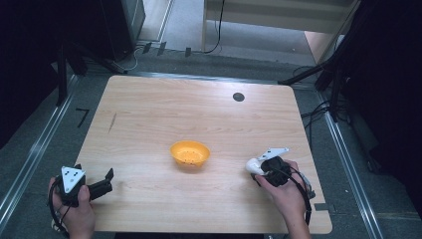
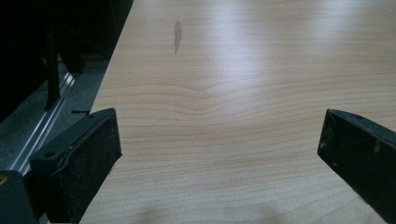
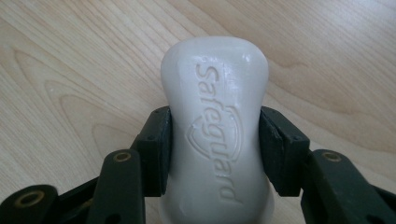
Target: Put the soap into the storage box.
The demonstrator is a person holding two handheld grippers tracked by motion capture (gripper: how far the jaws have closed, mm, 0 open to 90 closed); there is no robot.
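Note:
A white bar of soap (image 3: 215, 121) with raised lettering sits between the two black jaws of my right gripper (image 3: 215, 149), which is shut on its narrow waist. In the high view the soap (image 1: 253, 166) pokes out of the right gripper (image 1: 260, 168) toward an orange bowl (image 1: 189, 154) at the table's middle, a short way to its left. My left gripper (image 1: 108, 178) rests near the front left corner, its jaws wide open over bare wood (image 2: 219, 154) with nothing between them.
The wooden table (image 1: 149, 114) has a dark round hole (image 1: 238, 96) near its far edge and a small dark mark (image 1: 112, 122) at the left. Black stands and cables crowd the floor around the table's sides.

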